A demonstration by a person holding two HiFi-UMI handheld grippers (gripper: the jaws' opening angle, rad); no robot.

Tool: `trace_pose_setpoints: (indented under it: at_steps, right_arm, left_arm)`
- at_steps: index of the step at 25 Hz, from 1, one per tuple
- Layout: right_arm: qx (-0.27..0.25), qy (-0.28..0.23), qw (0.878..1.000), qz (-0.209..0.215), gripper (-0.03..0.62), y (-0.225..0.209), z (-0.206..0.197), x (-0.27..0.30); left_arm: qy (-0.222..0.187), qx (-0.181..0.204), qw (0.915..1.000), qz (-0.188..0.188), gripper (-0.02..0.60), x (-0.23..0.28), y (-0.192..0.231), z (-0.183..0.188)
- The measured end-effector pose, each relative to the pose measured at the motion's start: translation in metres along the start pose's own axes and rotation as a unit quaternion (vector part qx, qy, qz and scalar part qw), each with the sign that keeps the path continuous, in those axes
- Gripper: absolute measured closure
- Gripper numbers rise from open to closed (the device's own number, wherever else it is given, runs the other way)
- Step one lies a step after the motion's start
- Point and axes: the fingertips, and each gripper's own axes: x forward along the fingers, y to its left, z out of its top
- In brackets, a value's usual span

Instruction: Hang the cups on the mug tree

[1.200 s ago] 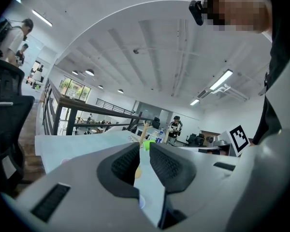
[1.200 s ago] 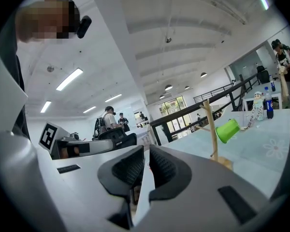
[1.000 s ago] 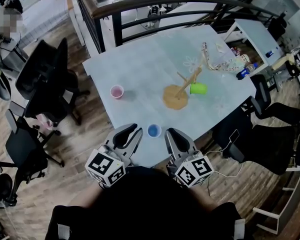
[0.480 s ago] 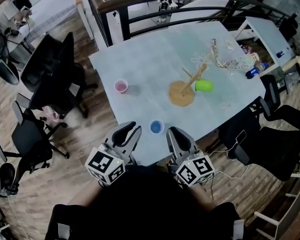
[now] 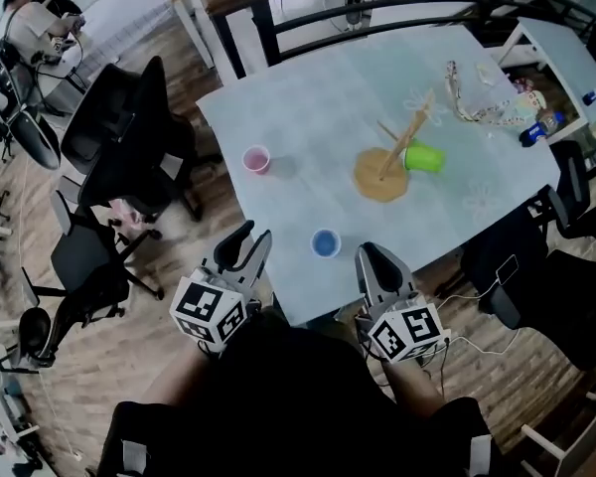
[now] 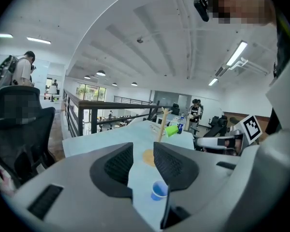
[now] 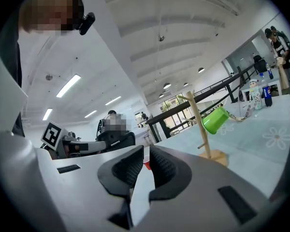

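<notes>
Now my left gripper (image 5: 254,238) jaws, just opening and empty, should straddle the blue cup (image 5: 326,243) rim ahead. My right gripper (image 5: 375,256) jaws are barely apart, empty.

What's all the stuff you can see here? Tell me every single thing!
table: 1, pale blue, middle of the head view
mug tree: 1, wooden, right part of the table
green cup: 1, green, hanging on the mug tree
pink cup: 1, pink, upright, left part of the table
blue cup: 1, blue, upright, near edge of the table
cord: 1, pale, far right corner of the table
office chairs: several, black, on the floor left of the table
left gripper: 1, grey, fingers apart and just been opening, nothing between
right gripper: 1, grey, fingers a narrow gap apart, nothing between
</notes>
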Motion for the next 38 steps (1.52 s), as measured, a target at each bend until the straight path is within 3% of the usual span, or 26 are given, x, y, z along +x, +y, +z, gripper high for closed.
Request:
trace_pose_setpoints:
  at_steps: [7,10,14,18,21,24,28,34,38]
  right_arm:
    - [-0.030,-0.010,0.996,-0.079,0.536,-0.019,0.006,-0.008]
    - [-0.028,-0.012,0.991,-0.132,0.536,-0.025,0.001,-0.010]
    - [-0.025,-0.008,0.980,-0.199,0.536,-0.012,-0.006,-0.006]
    - [-0.021,-0.008,0.972,-0.235,0.536,0.011,-0.011,0.012]
    - [-0.022,-0.010,0.967,-0.254,0.536,0.029,-0.012,0.022]
    - [-0.022,-0.007,0.962,-0.271,0.536,0.042,-0.014,0.030]
    - [-0.018,-0.004,0.953,-0.303,0.536,0.049,-0.014,0.028]
    - [-0.013,-0.010,0.945,-0.328,0.536,0.054,-0.010,0.037]
    - [-0.005,0.006,0.940,-0.341,0.536,0.052,-0.019,0.046]
  left_arm:
    - [0.048,0.016,0.9978,0.044,0.404,0.036,0.093,-0.041]
    - [0.065,0.054,0.9950,0.052,0.383,0.061,0.132,-0.056]
    - [0.080,0.080,0.9930,0.036,0.378,0.093,0.178,-0.076]
    - [0.113,0.088,0.9898,0.000,0.364,0.128,0.211,-0.113]
    - [0.146,0.090,0.9849,-0.026,0.355,0.152,0.229,-0.147]
    - [0.161,0.085,0.9829,-0.028,0.326,0.172,0.247,-0.165]
    - [0.165,0.079,0.9830,-0.019,0.284,0.199,0.256,-0.177]
    - [0.174,0.081,0.9800,-0.052,0.284,0.222,0.247,-0.188]
    - [0.174,0.093,0.9795,-0.038,0.287,0.229,0.256,-0.188]
